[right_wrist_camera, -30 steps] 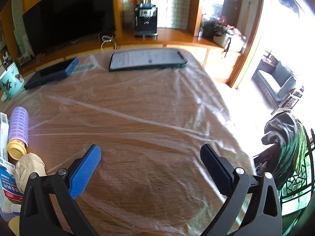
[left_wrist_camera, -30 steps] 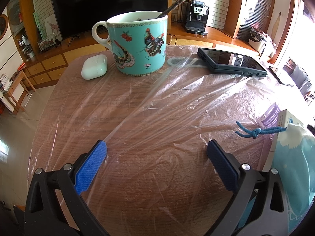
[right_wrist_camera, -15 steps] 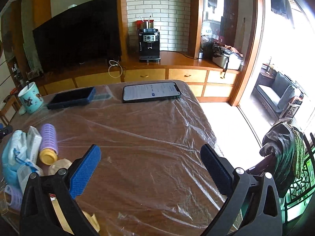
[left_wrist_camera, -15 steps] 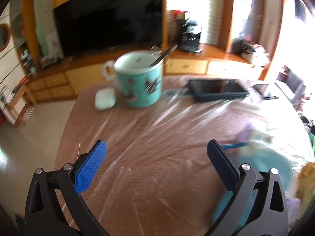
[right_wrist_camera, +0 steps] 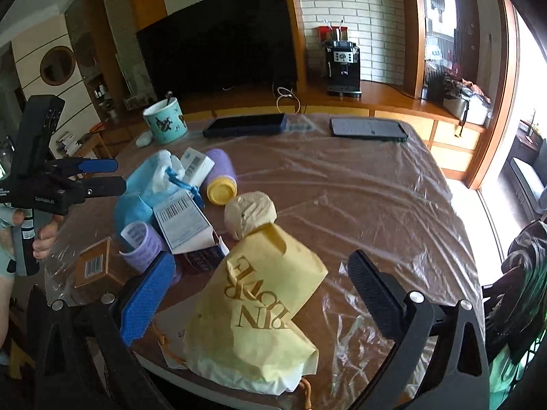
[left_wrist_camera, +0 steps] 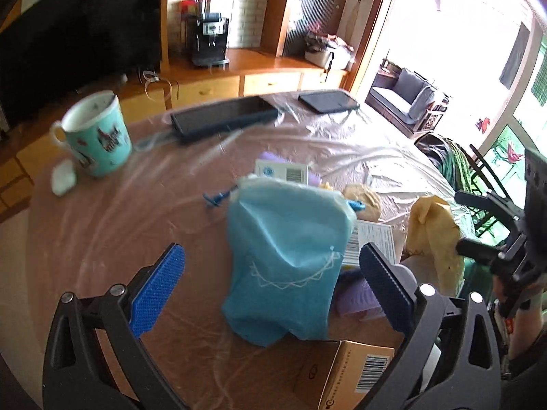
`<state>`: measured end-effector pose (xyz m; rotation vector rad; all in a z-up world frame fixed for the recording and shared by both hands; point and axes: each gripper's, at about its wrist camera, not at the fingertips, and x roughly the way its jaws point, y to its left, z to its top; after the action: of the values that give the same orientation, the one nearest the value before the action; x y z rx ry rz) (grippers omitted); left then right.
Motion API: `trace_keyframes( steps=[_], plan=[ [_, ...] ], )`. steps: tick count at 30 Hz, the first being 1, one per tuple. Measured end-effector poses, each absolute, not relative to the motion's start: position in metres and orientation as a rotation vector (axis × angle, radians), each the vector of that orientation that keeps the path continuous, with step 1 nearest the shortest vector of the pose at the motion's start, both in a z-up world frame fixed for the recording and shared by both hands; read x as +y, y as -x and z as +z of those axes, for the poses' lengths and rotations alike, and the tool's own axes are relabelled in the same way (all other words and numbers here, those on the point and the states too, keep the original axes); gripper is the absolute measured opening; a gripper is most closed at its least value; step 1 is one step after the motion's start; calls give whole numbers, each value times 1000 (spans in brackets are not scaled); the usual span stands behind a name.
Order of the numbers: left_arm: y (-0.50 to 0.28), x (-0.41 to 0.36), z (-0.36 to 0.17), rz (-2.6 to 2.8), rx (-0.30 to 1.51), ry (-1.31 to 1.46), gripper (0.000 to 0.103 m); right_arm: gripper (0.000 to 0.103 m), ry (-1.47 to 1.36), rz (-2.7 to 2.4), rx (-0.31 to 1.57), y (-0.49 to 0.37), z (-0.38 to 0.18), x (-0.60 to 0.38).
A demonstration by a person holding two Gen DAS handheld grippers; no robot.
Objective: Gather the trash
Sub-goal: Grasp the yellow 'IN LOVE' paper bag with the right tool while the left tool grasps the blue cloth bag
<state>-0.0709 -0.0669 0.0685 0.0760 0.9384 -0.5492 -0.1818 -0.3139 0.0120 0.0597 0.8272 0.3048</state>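
Legible writing, right wrist view: gold capitals on yellow paper bag (right_wrist_camera: 259,311), upside down, partly creased; "IN" and "ORE" readable, rest folded under. Barcode on white carton (right_wrist_camera: 183,222), barcode on brown cardboard box (right_wrist_camera: 94,266); printed text on both too small to read. Lettering on left gripper (right_wrist_camera: 102,174) body present, not decipherable.

Left wrist view: barcode on brown box near bottom edge, barcode on white carton end behind blue drawstring pouch (left_wrist_camera: 287,259); white zigzag stitching on pouch face, no words.

Trash located in one cluster on plastic-covered desk (right_wrist_camera: 359,198): blue pouch, white carton, two purple cylinders, one with yellow cap (right_wrist_camera: 222,177), beige crumpled wad (right_wrist_camera: 249,215), yellow bag, brown box. Pieces touching or overlapping.

Left gripper (left_wrist_camera: 270,287) released, empty, fingers spread either side of blue pouch without contact. Right gripper (right_wrist_camera: 259,300) released, empty, fingers spread around yellow bag, apparently clear of it.

Seen only from right wrist: hand (right_wrist_camera: 44,235) on left gripper's handle, purple ridged cup beside carton, spoon in teal mug (right_wrist_camera: 165,121), full television screen. Seen only from left wrist: sofa (left_wrist_camera: 407,99) by bright window, white earbud case (left_wrist_camera: 63,181) just beside mug. Both views: two dark devices at far desk edge, coffee machine (right_wrist_camera: 342,68) on sideboard.
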Motion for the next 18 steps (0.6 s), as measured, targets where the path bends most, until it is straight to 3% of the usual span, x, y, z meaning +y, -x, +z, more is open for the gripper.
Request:
trace_keyframes(
  steps=[10,16,18],
  plan=[
    [48,-69,31,-586,1030,-37,102,98,-126,270,928,159,-27,-315],
    [47,-68,29,-616,1040,-16,101,79,-169,309,958,152,-30,-315],
    [45,-66,28,-634,1043,13,95,72,-172,312,955,150,-31,-315]
  ],
)
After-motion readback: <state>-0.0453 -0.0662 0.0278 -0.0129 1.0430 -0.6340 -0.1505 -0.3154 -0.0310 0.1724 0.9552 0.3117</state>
